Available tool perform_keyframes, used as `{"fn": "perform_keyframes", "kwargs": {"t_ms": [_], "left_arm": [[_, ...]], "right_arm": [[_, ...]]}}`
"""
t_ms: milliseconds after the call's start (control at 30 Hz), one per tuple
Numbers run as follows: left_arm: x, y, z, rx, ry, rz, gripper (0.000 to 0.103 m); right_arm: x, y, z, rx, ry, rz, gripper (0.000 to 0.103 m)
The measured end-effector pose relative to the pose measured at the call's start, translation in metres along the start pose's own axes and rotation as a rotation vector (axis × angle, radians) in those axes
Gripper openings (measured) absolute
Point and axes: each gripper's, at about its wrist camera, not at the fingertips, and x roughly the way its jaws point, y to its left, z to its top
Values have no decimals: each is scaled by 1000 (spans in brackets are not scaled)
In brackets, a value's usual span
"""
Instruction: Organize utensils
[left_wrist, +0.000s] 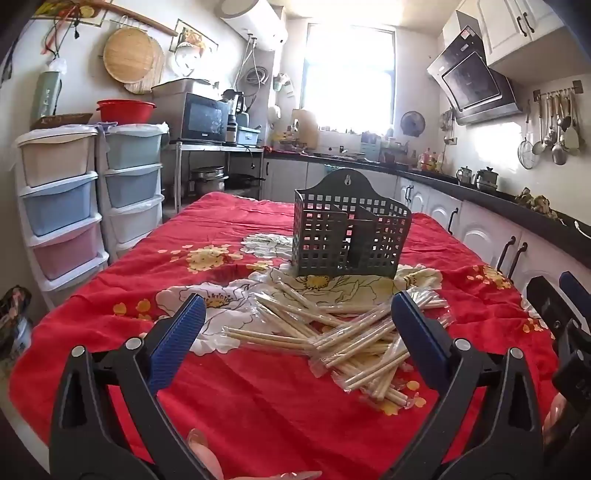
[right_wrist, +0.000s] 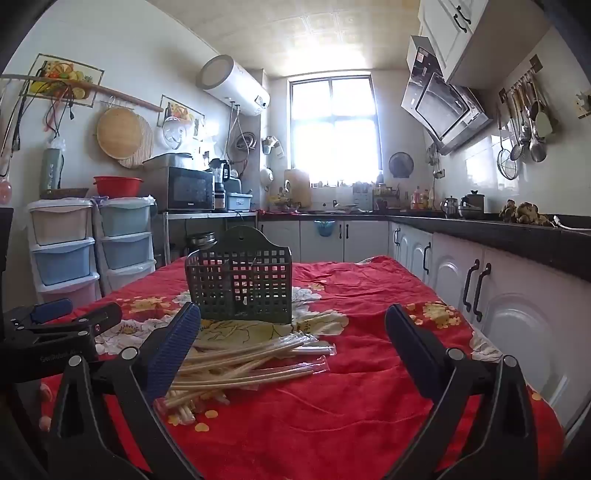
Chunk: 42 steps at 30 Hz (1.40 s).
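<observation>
A pile of wrapped wooden chopsticks (left_wrist: 332, 332) lies on the red flowered tablecloth (left_wrist: 258, 398). Behind it stands a dark green perforated utensil holder (left_wrist: 349, 230) with a divider inside. My left gripper (left_wrist: 297, 314) is open and empty, held above the cloth just in front of the pile. In the right wrist view the chopsticks (right_wrist: 243, 362) lie low left and the holder (right_wrist: 240, 284) stands behind them. My right gripper (right_wrist: 291, 321) is open and empty, to the right of the pile. The left gripper (right_wrist: 70, 314) shows at that view's left edge.
The table (right_wrist: 369, 369) fills the kitchen's middle. Plastic drawer towers (left_wrist: 74, 206) stand to the left with a microwave (left_wrist: 199, 118) behind. White cabinets under a black counter (right_wrist: 498, 236) run along the right. Ladles hang on the right wall (left_wrist: 554, 129).
</observation>
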Motion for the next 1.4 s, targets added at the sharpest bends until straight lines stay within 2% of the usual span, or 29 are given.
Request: {"fn": "perform_keyframes", "kwargs": {"t_ms": [367,467,1400], "left_arm": [[-1,1,0,-6,-2,-1,93],[-2,-10,5,-5,-2,-3,93],[-3,-1,4,-13,2,-16,93]], "right_arm": [[1,1,1,-8,1,-12,97],[-1,-3,2,-7,1,-14,97],[2,-3,1,1,3,-34,97]]}}
